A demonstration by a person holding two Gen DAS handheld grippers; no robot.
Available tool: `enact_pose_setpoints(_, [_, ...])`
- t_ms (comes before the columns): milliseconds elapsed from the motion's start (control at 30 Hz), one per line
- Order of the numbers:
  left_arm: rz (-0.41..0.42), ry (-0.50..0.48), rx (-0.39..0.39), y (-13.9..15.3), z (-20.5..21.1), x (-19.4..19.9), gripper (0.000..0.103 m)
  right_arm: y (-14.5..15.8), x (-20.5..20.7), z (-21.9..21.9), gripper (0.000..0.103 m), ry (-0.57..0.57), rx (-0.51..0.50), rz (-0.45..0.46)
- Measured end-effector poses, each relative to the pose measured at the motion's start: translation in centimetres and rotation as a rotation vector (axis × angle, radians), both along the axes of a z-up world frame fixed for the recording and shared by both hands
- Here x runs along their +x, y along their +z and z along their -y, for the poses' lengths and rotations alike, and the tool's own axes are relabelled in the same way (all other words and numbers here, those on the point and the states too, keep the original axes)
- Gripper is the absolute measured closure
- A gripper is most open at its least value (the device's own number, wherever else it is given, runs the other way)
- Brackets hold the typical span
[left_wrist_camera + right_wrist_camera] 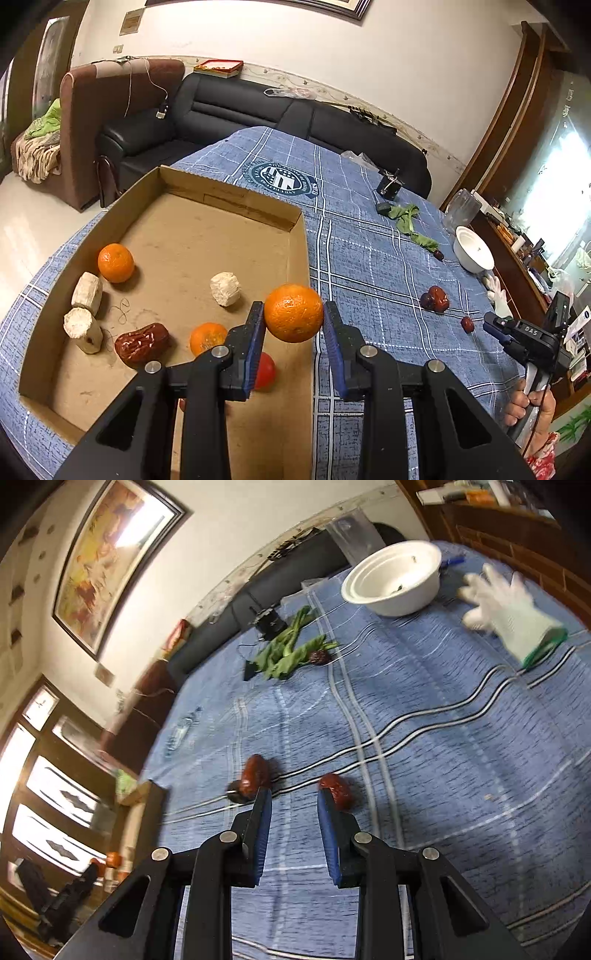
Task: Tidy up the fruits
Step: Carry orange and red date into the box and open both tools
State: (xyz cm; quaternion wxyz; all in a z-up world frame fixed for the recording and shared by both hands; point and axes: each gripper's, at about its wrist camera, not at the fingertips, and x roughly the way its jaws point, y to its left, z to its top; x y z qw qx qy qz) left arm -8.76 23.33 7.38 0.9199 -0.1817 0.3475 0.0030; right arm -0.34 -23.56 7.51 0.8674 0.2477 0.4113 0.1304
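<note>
My left gripper point(293, 314) is shut on a small orange point(293, 313), held in the air above the right rim of a shallow cardboard box point(236, 195). Inside the box lie two more oranges point(115, 263) point(207, 338), a red date point(141, 345), a red fruit point(265, 371) partly hidden by my finger, and pale white chunks point(225, 289). My right gripper point(293, 794) hangs low over the blue cloth, jaws drawn in with nothing between them. Just beyond its tips lie a red date point(338, 790) to the right and another date point(255, 771) to the left.
A white bowl point(395, 579) and a white glove point(509, 605) lie at the cloth's far side. Green leaves point(288, 653) lie with a dark date point(319, 657) beside them. A black sofa point(258, 110) stands beyond the table. A hand point(532, 406) grips the right tool's handle.
</note>
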Motion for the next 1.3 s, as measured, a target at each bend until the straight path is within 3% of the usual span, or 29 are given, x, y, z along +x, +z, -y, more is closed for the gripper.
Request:
enact_pose_setpoints(67, [-0.004,-0.006,0.0,-0.1,0.0,0.0,0.073,0.2,0.3,-0.6,0.073,-0.012,-0.101,0.006])
enact_pose_setpoints(200, [-0.005,-0.014,0.019,-0.1,0.5,-0.1,0.073,-0.2,1.1,-2.1,0.052,0.004,-0.252,0.016])
enact_pose_setpoints(300, [-0.002,-0.012,0.03,0.0,0.5,-0.3,0.073,-1.1,2.1,-3.3,0.052,0.028,-0.344,0.003])
enact_pose_setpoints(333, [-0.002,-0.01,0.031,0.1,0.4,-0.3,0.073,-1.4,2.1,-3.3,0.053,0.034,-0.352,-0.004])
enact_pose_setpoints(400, [-0.002,-0.003,0.035,0.1,0.2,-0.4,0.073,-2.0,2.3,-3.6,0.078,0.043,-0.378,-0.02])
enact_pose_setpoints(467, [-0.005,0.004,0.033,0.1,-0.2,-0.4,0.073,-2.1,2.2,-3.8,0.079,0.047,-0.403,-0.021])
enact_pose_setpoints(667, [-0.003,0.039,0.06,0.6,-2.3,-0.7,0.073,-0.8,1.3,-4.5,0.079,0.065,-0.379,-0.006])
enact_pose_setpoints(833, [-0.008,0.074,0.097,1.6,-4.7,-0.6,0.073,2.4,0.2,-8.3,0.078,0.165,-0.342,0.069])
enact_pose_setpoints(1067, [-0.05,0.067,0.164,2.2,-7.1,1.8,0.072,5.8,-0.7,-18.1,0.078,0.388,-0.256,0.147])
enact_pose_setpoints(1300, [-0.12,0.061,0.156,0.6,-9.4,5.5,0.072,5.0,-1.2,-28.8,0.077,0.584,-0.24,0.149])
